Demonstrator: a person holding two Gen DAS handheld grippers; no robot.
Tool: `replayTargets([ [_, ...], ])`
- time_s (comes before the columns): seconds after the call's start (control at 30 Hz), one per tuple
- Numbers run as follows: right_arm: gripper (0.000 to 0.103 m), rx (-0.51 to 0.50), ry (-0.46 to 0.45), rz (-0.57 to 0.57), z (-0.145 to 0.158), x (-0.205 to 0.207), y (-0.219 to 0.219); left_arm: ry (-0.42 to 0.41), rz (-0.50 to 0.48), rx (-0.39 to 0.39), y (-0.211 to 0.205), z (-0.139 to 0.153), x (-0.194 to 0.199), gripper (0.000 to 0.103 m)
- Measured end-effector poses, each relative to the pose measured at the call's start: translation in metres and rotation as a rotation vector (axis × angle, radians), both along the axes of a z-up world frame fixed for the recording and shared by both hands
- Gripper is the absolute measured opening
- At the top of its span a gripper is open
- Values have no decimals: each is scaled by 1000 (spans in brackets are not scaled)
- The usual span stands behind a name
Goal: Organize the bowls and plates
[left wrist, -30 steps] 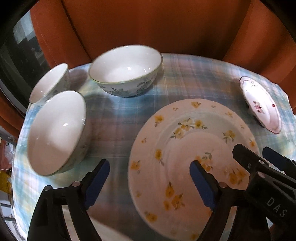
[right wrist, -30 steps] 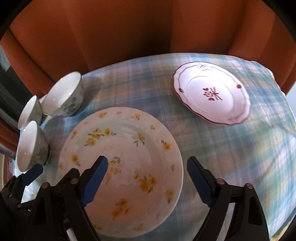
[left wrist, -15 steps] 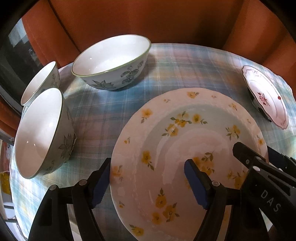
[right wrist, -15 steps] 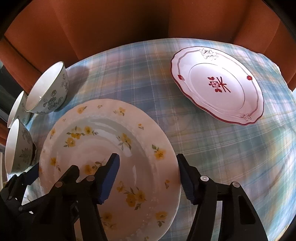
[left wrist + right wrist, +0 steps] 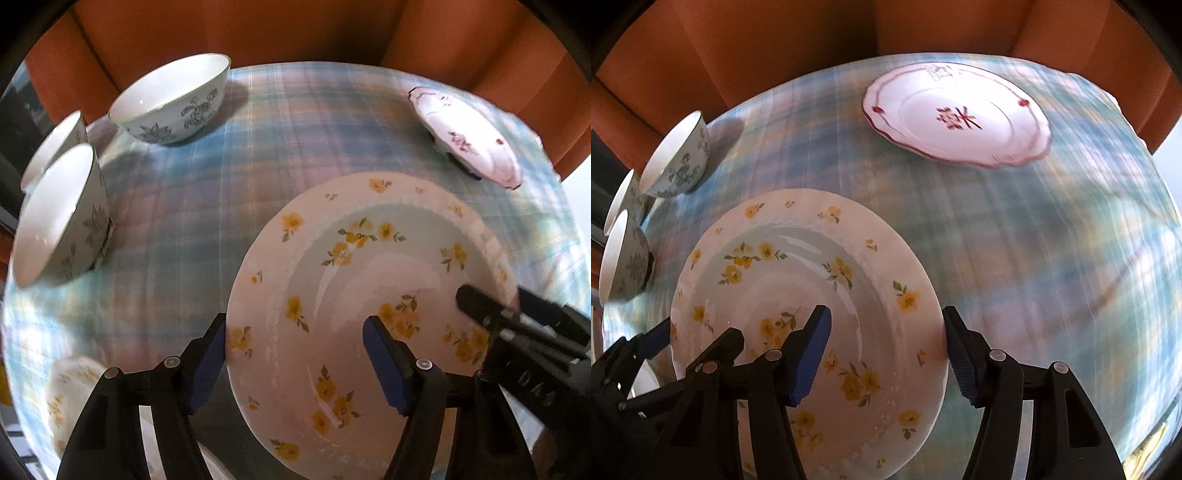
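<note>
Yellow-flowered plate (image 5: 369, 295) rim between pads of both tools, contact unclear; near edge cut off.

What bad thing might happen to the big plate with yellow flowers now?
1. The white plate with yellow flowers has each open gripper, left gripper and right gripper, straddling just one edge; a weak pinch might let it slip.
2. Swinging it left may knock the white bowl with grey flowers nearby.
3. Another yellow-flowered plate lies underneath; they might clink.

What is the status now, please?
Left tool and right tool open, straddling opposite rims of the yellow-flower plate. Plate not yet gripped. Nothing in the way.
</note>
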State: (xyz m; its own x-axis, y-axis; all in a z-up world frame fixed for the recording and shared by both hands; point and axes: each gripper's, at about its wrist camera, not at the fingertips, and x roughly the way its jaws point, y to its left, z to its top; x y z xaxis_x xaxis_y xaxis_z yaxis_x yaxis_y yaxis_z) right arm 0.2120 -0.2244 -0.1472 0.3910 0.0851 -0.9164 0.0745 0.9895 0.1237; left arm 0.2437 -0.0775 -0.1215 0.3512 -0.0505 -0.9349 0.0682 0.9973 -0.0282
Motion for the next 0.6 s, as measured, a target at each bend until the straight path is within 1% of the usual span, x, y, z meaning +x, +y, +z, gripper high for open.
replayTargets([
  [0.03, 64, -5, -1, 7, -1, -3, -1, -5, -1, -5, 1, 0, -1, 73],
  [0.07, 63, -12, -7, 17, -2, -6, -1, -7, -4, -2, 1, 0, -2, 70],
  [0.1, 58, -28, -17, 26, -2, -8, -1, -9, -6, 7, 0, 0, -2, 69],
  [0.13, 56, -33, -21, 35, -2, -9, -2, -9, -5, 15, -2, -1, -2, 69],
  [0.23, 56, -25, -20, 46, -4, -6, -4, -5, -4, 70, -8, -5, -1, 69],
  [0.3, 56, -32, -14, 59, -8, -2, -2, -3, 6, 93, -9, -7, -3, 71],
  [0.47, 57, -16, -19, 70, -11, 1, -3, -7, 50, 110, -11, -8, 1, 73],
  [0.5, 57, -15, -19, 71, -11, 0, -3, 3, 56, 113, -11, -8, 3, 73],
  [0.6, 57, -8, 4, 48, -10, 2, -4, 40, 63, 84, -9, -8, 5, 72],
])
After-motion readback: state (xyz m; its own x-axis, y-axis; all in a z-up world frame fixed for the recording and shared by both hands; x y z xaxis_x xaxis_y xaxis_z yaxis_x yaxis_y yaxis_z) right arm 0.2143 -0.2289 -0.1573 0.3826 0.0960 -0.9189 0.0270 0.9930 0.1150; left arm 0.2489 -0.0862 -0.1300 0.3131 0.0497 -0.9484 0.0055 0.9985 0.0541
